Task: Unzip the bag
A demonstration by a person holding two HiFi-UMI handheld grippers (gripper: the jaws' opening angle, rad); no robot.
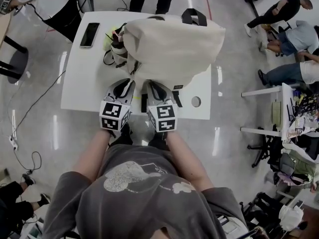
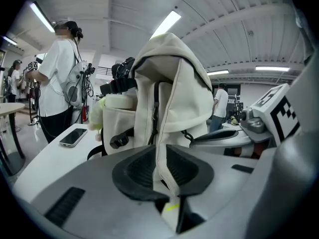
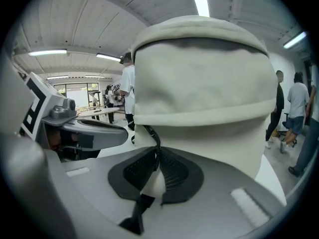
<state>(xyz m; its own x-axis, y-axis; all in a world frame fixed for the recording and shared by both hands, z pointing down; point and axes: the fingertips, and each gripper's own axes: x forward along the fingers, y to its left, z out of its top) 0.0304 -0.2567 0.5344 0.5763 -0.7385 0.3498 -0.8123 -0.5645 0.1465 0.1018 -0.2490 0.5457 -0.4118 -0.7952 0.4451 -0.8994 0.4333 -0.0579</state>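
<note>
A cream canvas bag (image 1: 169,44) with black handles lies on the white table (image 1: 79,91). Both grippers are at its near edge, side by side. My left gripper (image 1: 127,82) has a strip of the bag's cream fabric (image 2: 164,153) standing between its black pads (image 2: 137,171), which are slightly apart, so it is open. My right gripper (image 1: 152,83) is shut on the black zipper pull (image 3: 155,151), which runs down from the zipper line into the pads. The bag (image 3: 199,83) fills the right gripper view.
A black phone (image 1: 89,34) lies at the table's far left. Black straps and a yellow-green soft item (image 1: 113,41) sit at the bag's left end. The table has a round hole (image 1: 196,101) near its right front. People stand and sit around; desks and chairs are at the right.
</note>
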